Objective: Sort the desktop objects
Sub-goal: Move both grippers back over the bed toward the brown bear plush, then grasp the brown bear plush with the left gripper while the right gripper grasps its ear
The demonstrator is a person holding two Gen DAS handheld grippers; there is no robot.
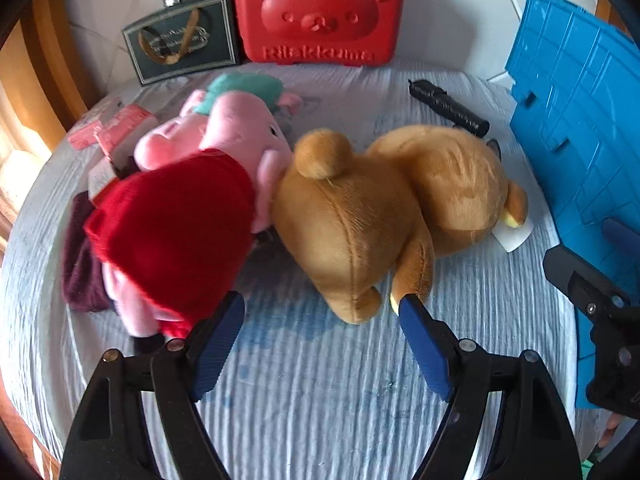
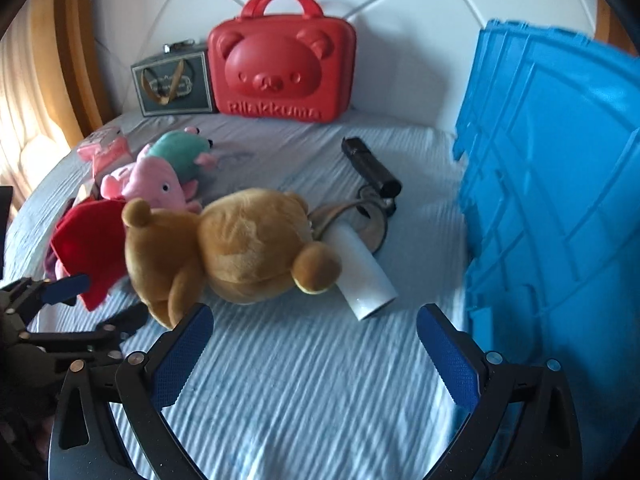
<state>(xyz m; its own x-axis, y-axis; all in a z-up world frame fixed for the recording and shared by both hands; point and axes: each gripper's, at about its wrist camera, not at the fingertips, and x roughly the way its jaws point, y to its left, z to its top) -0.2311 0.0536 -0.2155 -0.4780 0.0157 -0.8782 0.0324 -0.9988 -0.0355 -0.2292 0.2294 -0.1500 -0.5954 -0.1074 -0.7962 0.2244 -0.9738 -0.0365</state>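
Observation:
A brown plush bear (image 1: pixel 384 208) (image 2: pixel 236 248) lies face down on the pale blue ribbed cloth (image 1: pixel 320 380). Touching its left side is a pink pig plush in a red dress (image 1: pixel 188 216) (image 2: pixel 152 178). Behind the pig lies a teal plush (image 1: pixel 244 84) (image 2: pixel 180 152). My left gripper (image 1: pixel 322 312) stands open just in front of the bear's legs, nothing between its fingers. My right gripper (image 2: pixel 314 320) is open over bare cloth, near a white cylinder (image 2: pixel 364 276) beside the bear's head. A black tube (image 2: pixel 372 168) (image 1: pixel 450 108) lies farther back.
A blue plastic crate (image 1: pixel 576 128) (image 2: pixel 552 208) stands at the right. A red bear-faced case (image 1: pixel 320 12) (image 2: pixel 280 76) and a dark gift bag (image 1: pixel 180 44) (image 2: pixel 174 84) lean against the white back wall. Pink packets (image 1: pixel 116 128) and a maroon cloth (image 1: pixel 80 264) lie left.

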